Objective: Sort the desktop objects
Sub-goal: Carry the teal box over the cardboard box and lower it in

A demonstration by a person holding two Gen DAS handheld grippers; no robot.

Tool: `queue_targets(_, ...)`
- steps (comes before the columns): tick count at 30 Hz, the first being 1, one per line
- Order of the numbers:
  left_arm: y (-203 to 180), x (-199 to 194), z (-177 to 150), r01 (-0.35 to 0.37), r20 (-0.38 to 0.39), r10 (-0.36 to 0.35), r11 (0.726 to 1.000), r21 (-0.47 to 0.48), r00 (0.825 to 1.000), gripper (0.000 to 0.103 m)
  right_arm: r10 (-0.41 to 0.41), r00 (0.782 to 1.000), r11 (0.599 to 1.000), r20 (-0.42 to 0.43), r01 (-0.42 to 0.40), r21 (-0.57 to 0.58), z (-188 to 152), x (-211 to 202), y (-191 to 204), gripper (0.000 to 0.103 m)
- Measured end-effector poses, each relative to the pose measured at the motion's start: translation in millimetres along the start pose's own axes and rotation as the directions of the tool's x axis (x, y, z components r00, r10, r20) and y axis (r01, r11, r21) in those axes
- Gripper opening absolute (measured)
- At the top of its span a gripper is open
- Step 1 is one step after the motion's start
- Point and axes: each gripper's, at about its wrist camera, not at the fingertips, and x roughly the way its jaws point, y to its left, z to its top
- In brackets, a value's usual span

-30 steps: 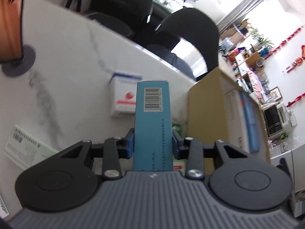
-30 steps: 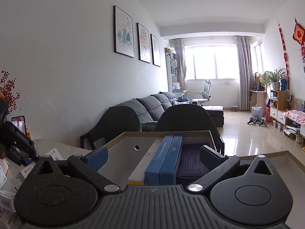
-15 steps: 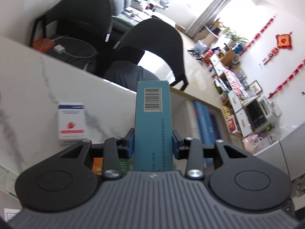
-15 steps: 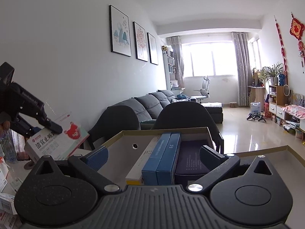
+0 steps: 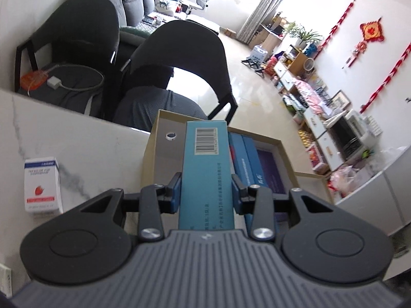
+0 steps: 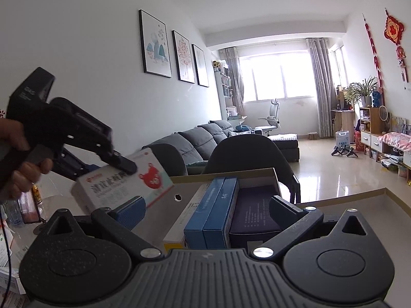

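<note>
My left gripper (image 5: 206,192) is shut on a medicine box (image 5: 206,164), whose teal barcode side faces the camera. It hangs over the near left part of an open cardboard carton (image 5: 154,151). In the right wrist view the same box (image 6: 120,183) shows a white face with a red bear, held by the left gripper (image 6: 108,172) in a person's hand (image 6: 15,159). Two blue boxes (image 6: 215,215), a dark purple box (image 6: 254,213) and a white one (image 6: 183,220) lie in the carton (image 6: 223,173). My right gripper (image 6: 205,210) stands open over the carton, nothing between its pads.
A small white box with a strawberry (image 5: 42,184) stands on the marble table (image 5: 90,148) left of the carton. Bottles (image 6: 36,192) and more small boxes (image 6: 7,279) sit at the table's left. Two black chairs (image 5: 185,59) stand behind the table. A second cardboard tray (image 6: 359,197) lies to the right.
My left gripper has carried the medicine box rightward from above the table to above the carton, rolling a little. It has come into the right wrist view. The right gripper has stayed put.
</note>
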Motion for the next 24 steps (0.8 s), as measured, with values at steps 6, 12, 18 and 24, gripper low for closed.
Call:
queue_targets(6, -17, 25, -5, -0.100, 0.027, 0.099, 0.993, 0.060, 0.995, 0.035, -0.007, 1.000, 1.000, -0.003, 0.007, 0.018, -1, 1, -4, 0.103)
queue_targets(12, -19, 43, -8, -0.147, 0.030, 0.145, 0.987, 0.058, 0.989, 0.035, -0.013, 1.000, 1.000, -0.007, 0.013, 0.020, -1, 2, -4, 0.103)
queue_targets(18, -17, 54, -6, -0.169, 0.020, 0.168, 0.985, 0.045, 0.986, 0.035, -0.019, 1.000, 1.000, -0.011, 0.020, 0.021, -1, 4, -4, 0.103)
queue_targets(24, -21, 60, -6, -0.197, 0.028, 0.195, 0.978, 0.065, 0.980, 0.036, -0.026, 1.000, 0.999, -0.015, 0.026, 0.022, -1, 6, -4, 0.103)
